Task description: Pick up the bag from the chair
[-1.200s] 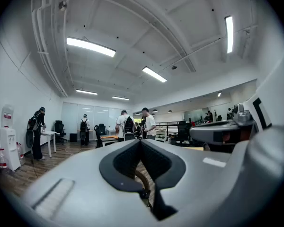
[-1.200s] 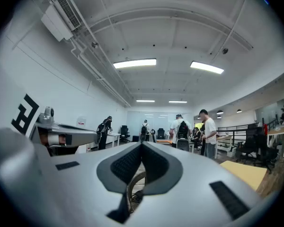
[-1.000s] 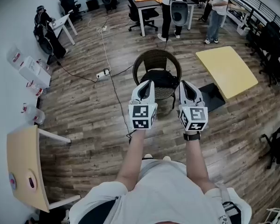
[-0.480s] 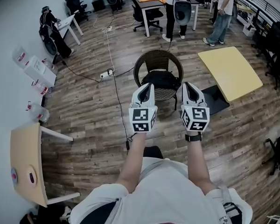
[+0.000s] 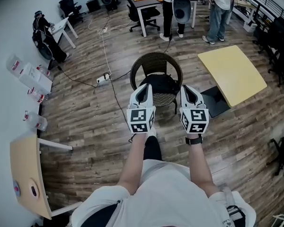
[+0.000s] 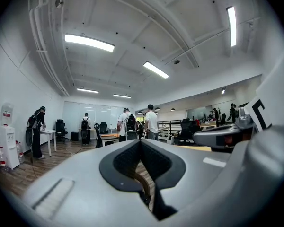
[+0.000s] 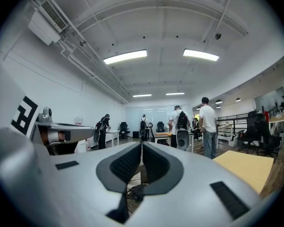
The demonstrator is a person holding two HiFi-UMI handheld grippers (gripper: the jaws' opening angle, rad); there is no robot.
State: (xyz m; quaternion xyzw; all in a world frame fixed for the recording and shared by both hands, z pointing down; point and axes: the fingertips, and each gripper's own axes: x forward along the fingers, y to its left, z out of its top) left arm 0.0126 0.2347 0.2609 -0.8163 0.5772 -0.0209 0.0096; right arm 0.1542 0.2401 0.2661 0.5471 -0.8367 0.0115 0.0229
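Just one bag [image 5: 162, 82] on one chair [image 5: 155, 57]

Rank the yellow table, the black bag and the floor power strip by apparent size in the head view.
1. yellow table, largest
2. black bag, partly hidden
3. power strip, smallest

Ahead of my rig, wicker chair [image 5: 156, 56] on plank floor [image 5: 85, 126], black bag [image 5: 159, 83] on its seat, cable [image 5: 117, 100] trailing alongside.
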